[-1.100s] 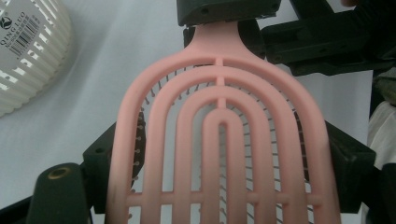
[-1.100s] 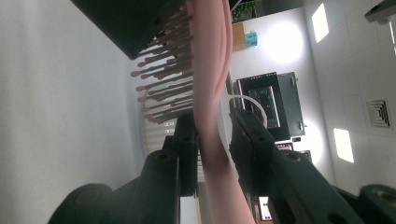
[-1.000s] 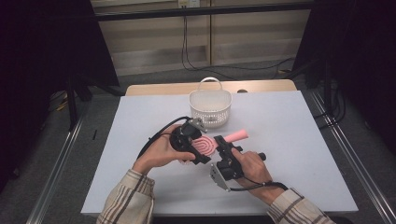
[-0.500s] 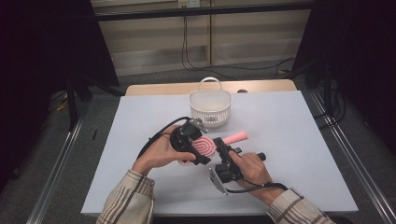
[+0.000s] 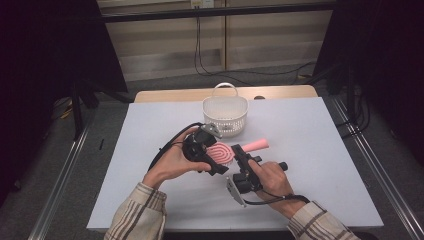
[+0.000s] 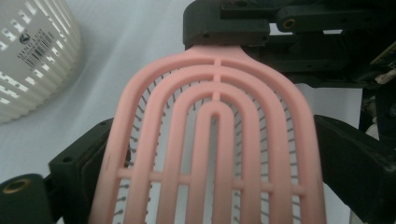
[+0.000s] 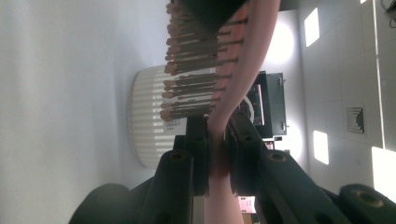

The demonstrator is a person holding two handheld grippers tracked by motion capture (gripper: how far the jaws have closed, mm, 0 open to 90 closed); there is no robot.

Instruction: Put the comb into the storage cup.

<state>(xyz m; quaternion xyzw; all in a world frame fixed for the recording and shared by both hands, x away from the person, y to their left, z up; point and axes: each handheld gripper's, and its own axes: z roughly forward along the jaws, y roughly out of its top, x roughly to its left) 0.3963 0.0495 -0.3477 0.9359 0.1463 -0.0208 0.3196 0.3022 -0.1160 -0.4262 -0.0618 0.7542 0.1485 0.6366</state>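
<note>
A pink vented hairbrush (image 5: 220, 152) is held just above the table, bristles down, its handle (image 5: 256, 145) pointing right. My right gripper (image 5: 239, 150) is shut on the brush's neck; in the right gripper view its pads (image 7: 218, 135) pinch the pink neck with the bristles (image 7: 196, 70) beyond. My left gripper (image 5: 218, 156) straddles the brush head (image 6: 215, 140). Its jaws have just been opening and now stand at either side of the head without pressing on it. The right gripper (image 6: 233, 23) also shows at the top of the left gripper view.
A white slotted basket (image 5: 225, 112) with a handle stands just behind the brush, also seen in the left gripper view (image 6: 32, 60) and the right gripper view (image 7: 144, 116). The pale table (image 5: 325, 130) has bare room left, right and in front.
</note>
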